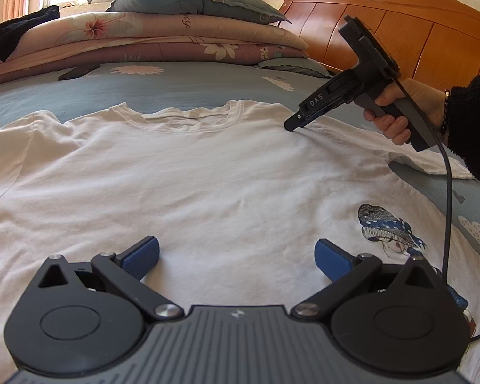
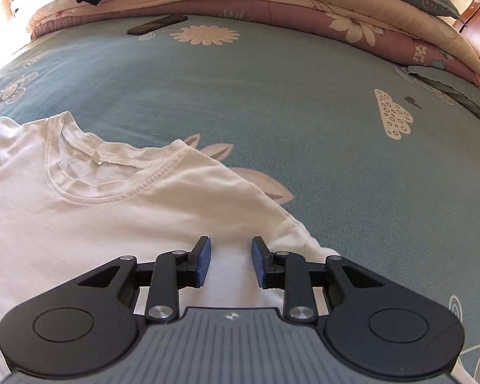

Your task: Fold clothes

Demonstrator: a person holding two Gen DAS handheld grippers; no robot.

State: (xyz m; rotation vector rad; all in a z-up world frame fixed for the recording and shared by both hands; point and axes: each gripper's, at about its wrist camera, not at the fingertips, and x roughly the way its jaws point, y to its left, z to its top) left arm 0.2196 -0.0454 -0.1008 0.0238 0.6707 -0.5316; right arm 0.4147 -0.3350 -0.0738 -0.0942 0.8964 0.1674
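Note:
A white T-shirt (image 1: 192, 172) lies flat, face up, on the bed, collar toward the headboard, with a small print of a figure in a blue hat (image 1: 388, 227) near its right side. My left gripper (image 1: 236, 256) is open wide, low over the shirt's lower middle. My right gripper (image 2: 231, 260) is open with a narrower gap, its blue pads (image 2: 204, 260) resting at the shirt's right shoulder (image 2: 208, 192) near the sleeve seam. In the left wrist view the right gripper (image 1: 292, 124) touches the shoulder beside the collar (image 1: 188, 118).
The blue floral bedsheet (image 2: 304, 112) spreads around the shirt. Folded quilts and a pillow (image 1: 188, 28) are stacked at the far side. A dark phone (image 2: 156, 25) lies on the sheet. A wooden headboard (image 1: 416, 25) stands at right. A black garment (image 1: 19, 28) lies on the quilts.

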